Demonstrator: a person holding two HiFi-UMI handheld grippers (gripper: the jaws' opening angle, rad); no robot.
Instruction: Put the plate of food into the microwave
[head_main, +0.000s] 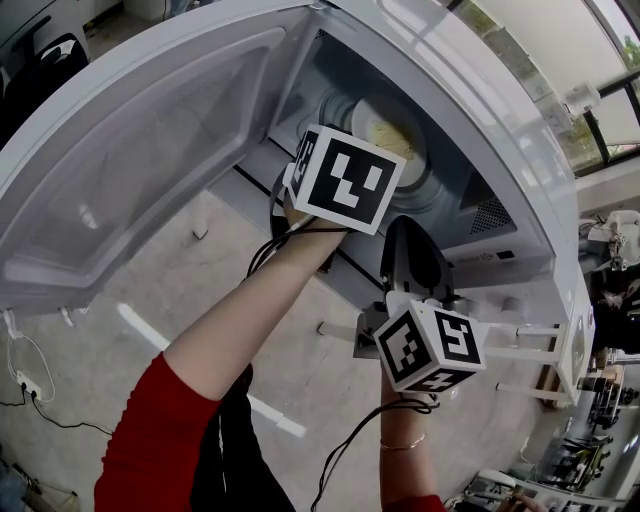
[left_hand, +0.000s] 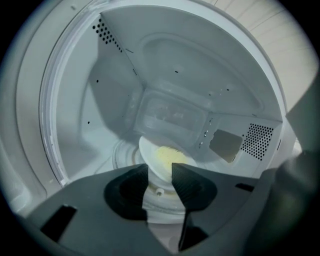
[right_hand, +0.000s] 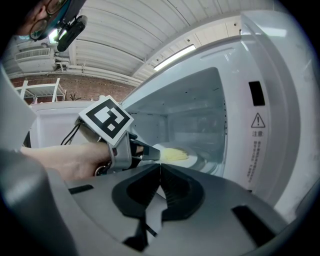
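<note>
A white plate with yellow food lies on the glass turntable inside the open microwave. My left gripper reaches into the cavity at the plate's near rim. Its jaws stand apart with the rim between them, and the pads do not press on it. The right gripper view shows the same left gripper at the plate. My right gripper hangs outside the microwave's front, jaws together with nothing in them.
The microwave door is swung wide open at the left of the head view. A vent grille sits on the cavity's right wall. A warning label marks the front frame. Cables trail over the floor below.
</note>
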